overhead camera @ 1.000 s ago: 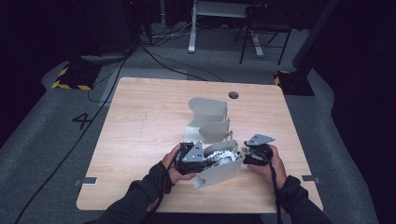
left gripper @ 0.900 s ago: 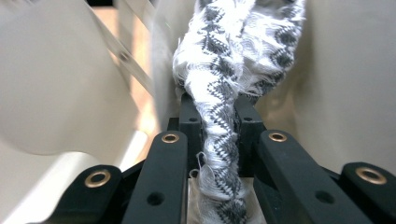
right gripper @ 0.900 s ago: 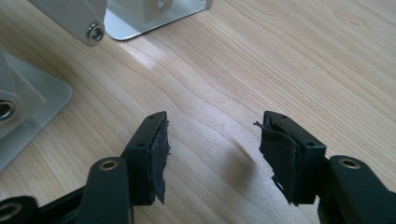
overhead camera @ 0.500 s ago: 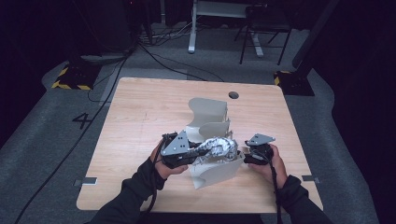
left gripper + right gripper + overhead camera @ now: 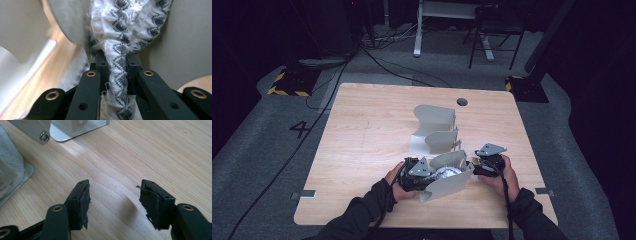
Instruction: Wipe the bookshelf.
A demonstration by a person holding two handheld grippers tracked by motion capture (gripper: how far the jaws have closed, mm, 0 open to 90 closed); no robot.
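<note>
So the left gripper (image 5: 432, 176) is clamped tight on a bunched black-and-white knit cloth (image 5: 119, 72), right down in the grey metal rack (image 5: 451, 186). The right gripper (image 5: 113, 202) just sits wide open over bare table (image 5: 160, 152), holding nothing.

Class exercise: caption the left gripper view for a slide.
Left gripper shut on a patterned white-and-grey cloth between grey rack walls.

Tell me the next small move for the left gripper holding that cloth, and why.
Probably ease the left gripper a little deeper into the grey holder before letting go: its jaws are shut on the patterned cloth, which sits between the holder's walls. The right gripper waits open over the table.
</note>
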